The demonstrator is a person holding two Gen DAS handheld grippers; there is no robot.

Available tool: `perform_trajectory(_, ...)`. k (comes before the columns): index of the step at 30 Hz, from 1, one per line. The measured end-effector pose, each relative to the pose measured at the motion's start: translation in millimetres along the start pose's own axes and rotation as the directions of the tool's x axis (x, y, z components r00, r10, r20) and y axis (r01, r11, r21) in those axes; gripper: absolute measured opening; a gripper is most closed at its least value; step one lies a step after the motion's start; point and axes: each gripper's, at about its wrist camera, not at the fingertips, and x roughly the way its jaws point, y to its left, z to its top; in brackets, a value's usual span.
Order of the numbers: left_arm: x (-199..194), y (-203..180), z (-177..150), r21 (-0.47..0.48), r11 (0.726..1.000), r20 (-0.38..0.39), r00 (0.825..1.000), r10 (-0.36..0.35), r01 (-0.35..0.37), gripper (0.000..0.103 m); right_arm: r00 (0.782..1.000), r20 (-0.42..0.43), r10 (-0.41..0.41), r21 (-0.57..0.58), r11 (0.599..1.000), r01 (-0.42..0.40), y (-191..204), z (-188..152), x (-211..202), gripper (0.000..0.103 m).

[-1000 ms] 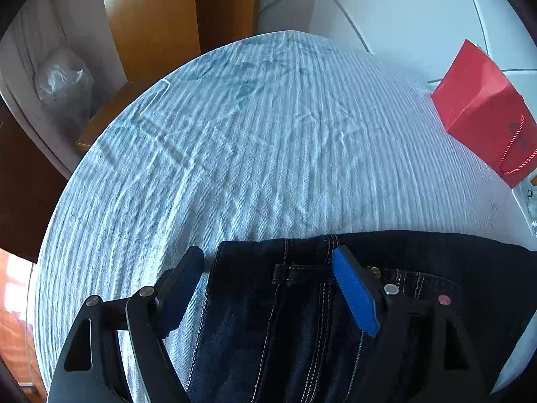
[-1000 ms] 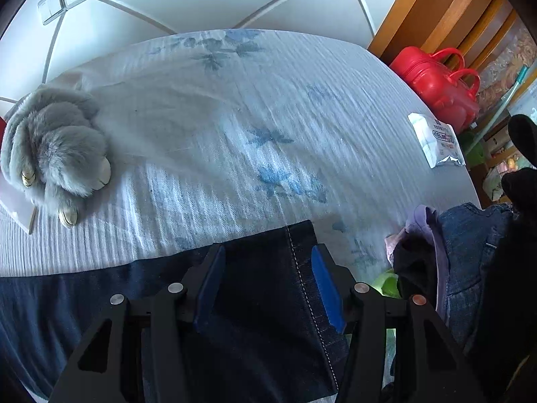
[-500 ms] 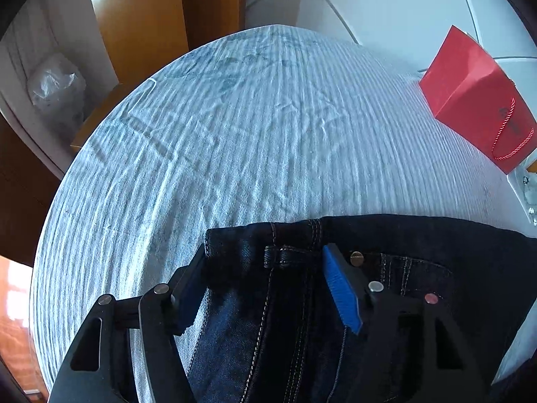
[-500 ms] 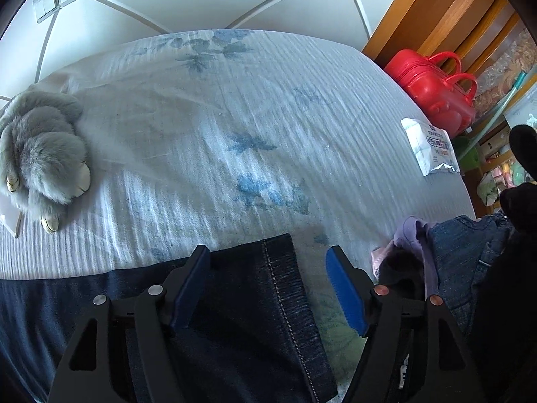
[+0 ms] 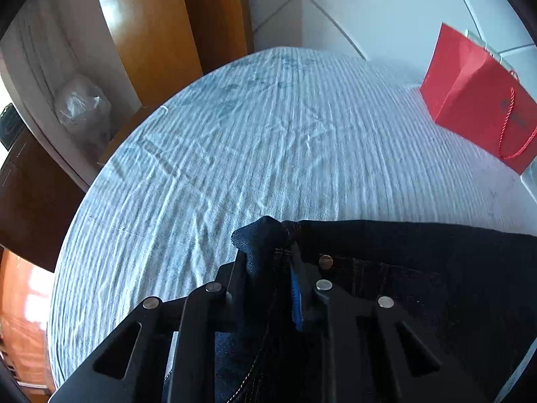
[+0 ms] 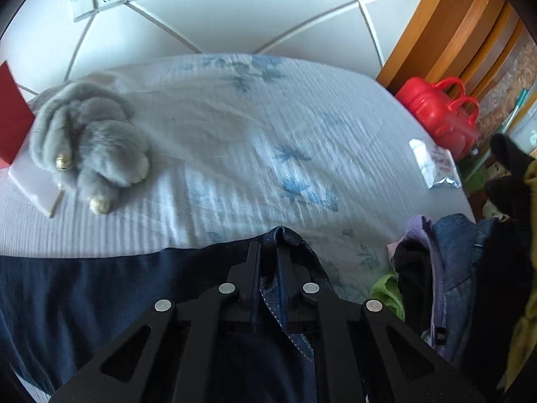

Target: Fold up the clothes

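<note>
Both hand-held grippers, left [image 5: 270,262] & right [image 6: 268,262], just clamped jeans [image 5: 419,268].

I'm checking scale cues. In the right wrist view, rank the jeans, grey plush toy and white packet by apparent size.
1. jeans, though nearest the camera.
2. grey plush toy.
3. white packet, smallest.

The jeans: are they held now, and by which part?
Yes. The left gripper pinches the jeans at the waistband corner; the right gripper pinches the leg hem.

No text can be read
</note>
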Motion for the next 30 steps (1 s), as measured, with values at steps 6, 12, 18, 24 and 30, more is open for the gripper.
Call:
perform_trajectory(6, -101.4, 23.3, -12.0, 0.013, 0.993, 0.193, 0.974, -0.117, 0.116, 0.019, 0.967, 0.251, 0.053, 0.069, 0.995, -0.073, -31.4, -57.9, -141.2, 0.008)
perform_trajectory(12, -182.1, 60.7, -67.1, 0.038, 0.987, 0.302, 0.940, -0.159, 0.155, 0.019, 0.932, 0.357, 0.054, 0.211, 0.968, -0.137, -105.2, -186.1, -246.4, 0.008)
perform_trajectory(18, -203.1, 105.4, -142.8, -0.001, 0.988, 0.236, 0.961, -0.147, 0.152, 0.020, 0.955, 0.280, 0.099, 0.332, 0.923, -0.193, -146.5, -325.3, -256.5, 0.008)
perform_trajectory(24, -173.1, 105.2, -207.8, 0.046, 0.998, 0.056, 0.997, -0.055, 0.053, 0.020, 0.988, 0.039, 0.151, 0.327, 0.932, -0.156, -135.3, -401.9, -201.5, 0.008)
perform_trajectory(30, -168.7, 110.3, -215.4, 0.029, 0.998, 0.053, 0.997, -0.051, 0.050, 0.020, 0.991, -0.001, 0.136, 0.327, 0.936, -0.128, -133.7, -421.4, -191.8, 0.008)
